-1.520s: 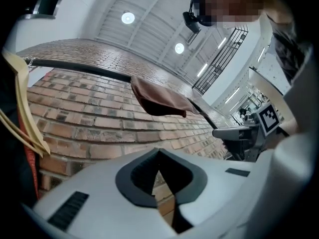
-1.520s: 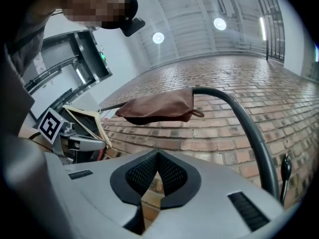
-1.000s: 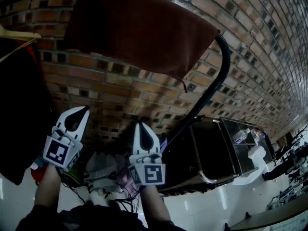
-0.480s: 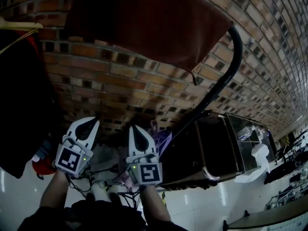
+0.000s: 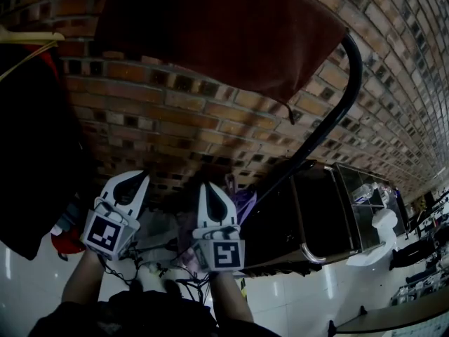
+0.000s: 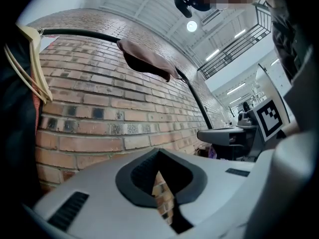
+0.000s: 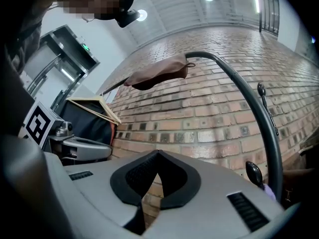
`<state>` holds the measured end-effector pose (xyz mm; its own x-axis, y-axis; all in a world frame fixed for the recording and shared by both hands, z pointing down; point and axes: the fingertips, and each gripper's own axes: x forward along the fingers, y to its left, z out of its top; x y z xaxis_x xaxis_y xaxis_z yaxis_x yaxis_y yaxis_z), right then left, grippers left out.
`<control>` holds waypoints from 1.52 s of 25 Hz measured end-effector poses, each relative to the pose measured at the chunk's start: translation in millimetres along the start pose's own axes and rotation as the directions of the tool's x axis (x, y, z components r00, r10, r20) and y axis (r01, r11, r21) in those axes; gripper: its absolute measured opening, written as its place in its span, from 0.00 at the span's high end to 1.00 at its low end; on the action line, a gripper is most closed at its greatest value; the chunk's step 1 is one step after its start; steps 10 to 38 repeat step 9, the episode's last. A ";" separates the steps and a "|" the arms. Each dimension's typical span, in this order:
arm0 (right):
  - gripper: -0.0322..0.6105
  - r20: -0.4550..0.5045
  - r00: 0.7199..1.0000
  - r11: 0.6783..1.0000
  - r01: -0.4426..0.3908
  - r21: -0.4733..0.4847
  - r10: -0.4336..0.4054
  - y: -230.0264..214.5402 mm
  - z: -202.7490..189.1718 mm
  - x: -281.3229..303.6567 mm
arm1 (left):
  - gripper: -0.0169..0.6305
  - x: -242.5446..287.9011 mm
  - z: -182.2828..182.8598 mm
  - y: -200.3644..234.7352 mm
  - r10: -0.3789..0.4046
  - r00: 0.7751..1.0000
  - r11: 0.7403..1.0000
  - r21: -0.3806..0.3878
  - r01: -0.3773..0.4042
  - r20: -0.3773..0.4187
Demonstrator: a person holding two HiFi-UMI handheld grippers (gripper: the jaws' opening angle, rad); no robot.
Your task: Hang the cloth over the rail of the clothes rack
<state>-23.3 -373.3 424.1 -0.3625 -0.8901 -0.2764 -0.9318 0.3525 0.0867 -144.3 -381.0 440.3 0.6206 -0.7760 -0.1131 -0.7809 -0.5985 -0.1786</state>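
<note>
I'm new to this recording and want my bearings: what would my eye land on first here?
A brown cloth draped over the black rail at the top of the head view, against a brick wall, stands out first. Below it, the left gripper and right gripper sit side by side, both shut and empty. At the far left hangs a dark garment on a wooden hanger.

Cloth (image 5: 217,34) over the rail (image 5: 356,72) above; left hand-held gripper (image 5: 138,177) and right hand-held gripper (image 5: 206,187) side by side below.
</note>
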 end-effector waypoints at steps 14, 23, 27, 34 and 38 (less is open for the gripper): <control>0.95 -0.007 1.000 1.000 0.001 0.000 -0.001 -2.4 -0.8 -3.3 | 0.96 0.4 -11.1 0.6 0.004 1.000 1.000 -0.029 -0.005 -0.015; 0.95 -0.007 1.000 1.000 0.001 0.000 -0.001 -2.4 -0.8 -3.3 | 0.96 0.4 -11.1 0.6 0.004 1.000 1.000 -0.029 -0.005 -0.015; 0.95 -0.007 1.000 1.000 0.001 0.000 -0.001 -2.4 -0.8 -3.3 | 0.96 0.4 -11.1 0.6 0.004 1.000 1.000 -0.029 -0.005 -0.015; 0.95 -0.007 1.000 1.000 0.001 0.000 -0.001 -2.4 -0.8 -3.3 | 0.96 0.4 -11.1 0.6 0.004 1.000 1.000 -0.029 -0.005 -0.015; 0.95 -0.007 1.000 1.000 0.001 0.000 -0.001 -2.4 -0.8 -3.3 | 0.96 0.4 -11.1 0.6 0.004 1.000 1.000 -0.029 -0.005 -0.015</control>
